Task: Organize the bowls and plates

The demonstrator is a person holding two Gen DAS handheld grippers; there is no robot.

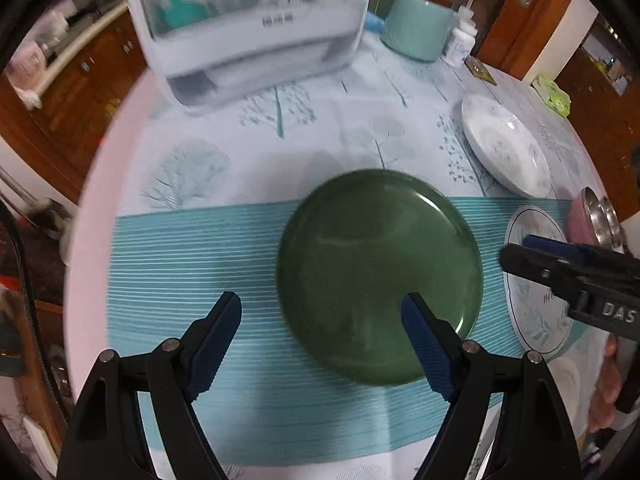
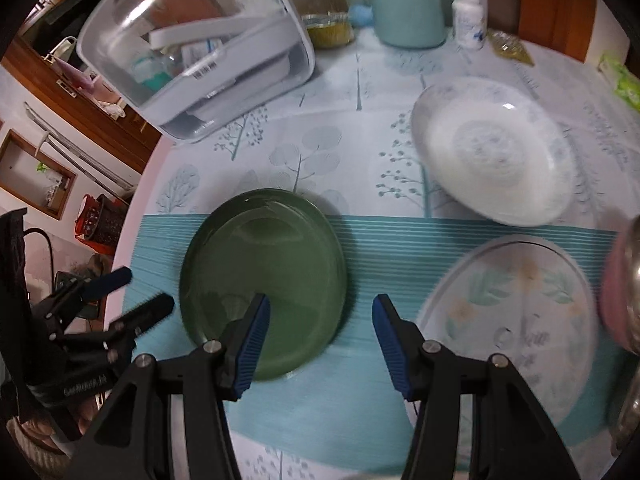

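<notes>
A dark green plate point(image 1: 380, 276) point(image 2: 264, 292) lies flat on the teal striped mat point(image 1: 180, 280). My left gripper point(image 1: 322, 320) hangs open above the plate's near left rim, one finger over the plate and the other over the mat, holding nothing. My right gripper point(image 2: 320, 332) is open too and empty, its left finger over the green plate's right side. To the right lie a flat floral plate point(image 2: 512, 320) point(image 1: 536, 308) and, farther back, a deep white plate point(image 2: 492, 152) point(image 1: 504, 148). Each view catches the other gripper: the right gripper point(image 1: 524, 252) and the left gripper point(image 2: 146, 288).
A clear plastic dish container point(image 2: 192, 52) with a white handle stands at the back left of the round table. A mint canister point(image 2: 408, 8) and a white bottle point(image 2: 470, 12) stand at the back. A pink bowl point(image 2: 618, 288) with steel ware sits at the far right.
</notes>
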